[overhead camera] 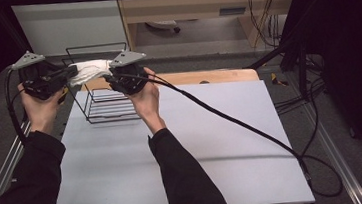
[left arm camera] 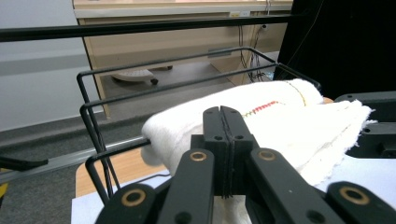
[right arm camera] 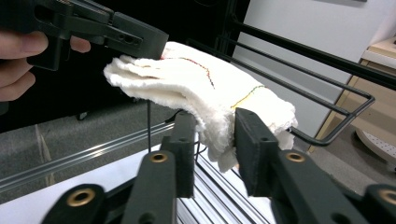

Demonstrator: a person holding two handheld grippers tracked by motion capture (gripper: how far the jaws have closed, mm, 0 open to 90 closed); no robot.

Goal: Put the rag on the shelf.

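A folded white cloth (overhead camera: 90,70) with coloured stitching is held up over the top rails of a black wire rack (overhead camera: 104,107). My left gripper (overhead camera: 68,75) comes from the left and is shut on one end of the cloth (left arm camera: 280,126); its jaws (left arm camera: 222,116) are pressed together. In the right gripper view that left gripper (right arm camera: 140,39) pinches the cloth's far corner. My right gripper (overhead camera: 111,73) is at the other end. Its jaws (right arm camera: 215,116) stand apart on either side of the hanging cloth (right arm camera: 187,79), with a gap at one pad.
The rack (left arm camera: 88,121) stands at the back left of the white table (overhead camera: 198,145). A black cable (overhead camera: 230,117) trails from the right gripper across the table to its right edge. Black frame bars and cables surround the table.
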